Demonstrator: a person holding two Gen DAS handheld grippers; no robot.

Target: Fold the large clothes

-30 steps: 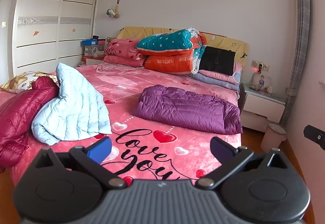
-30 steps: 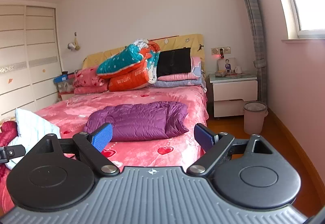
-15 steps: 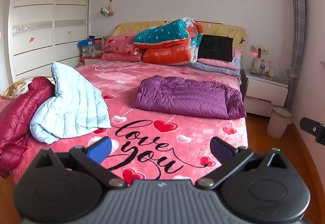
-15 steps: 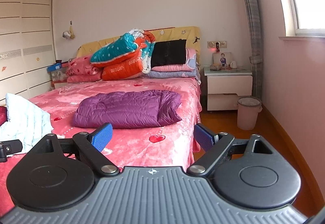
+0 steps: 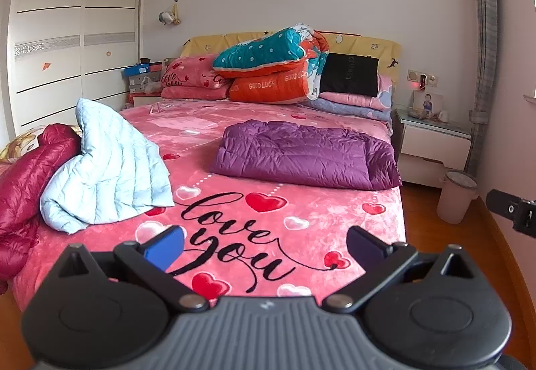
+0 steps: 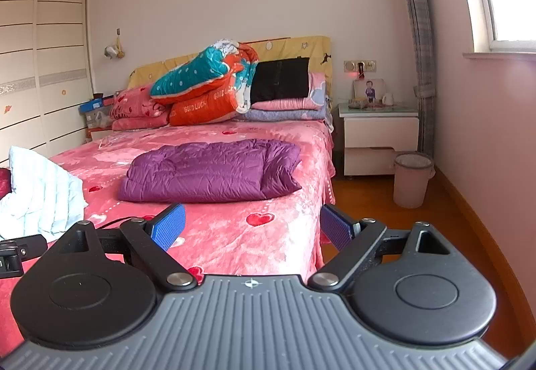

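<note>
A purple down jacket (image 5: 305, 157) (image 6: 211, 170) lies folded into a rectangle on the right half of the pink bed (image 5: 234, 122). At the bed's left side a light blue quilted jacket (image 5: 107, 169) (image 6: 37, 192) sits crumpled against a dark red jacket (image 5: 26, 175). My left gripper (image 5: 264, 247) is open, held above the foot of the bed with nothing between its fingers. My right gripper (image 6: 251, 229) is also open and empty, off the bed's near right corner.
Pillows and folded quilts (image 5: 274, 68) are piled at the headboard. A white nightstand (image 6: 380, 138) and a pink waste bin (image 6: 410, 179) stand right of the bed on the wood floor. A white wardrobe (image 5: 67, 35) fills the left wall.
Both grippers have drawn back and up from the bed, so more of the bedspread and floor shows. The jackets have not moved. Both grippers stay open.
</note>
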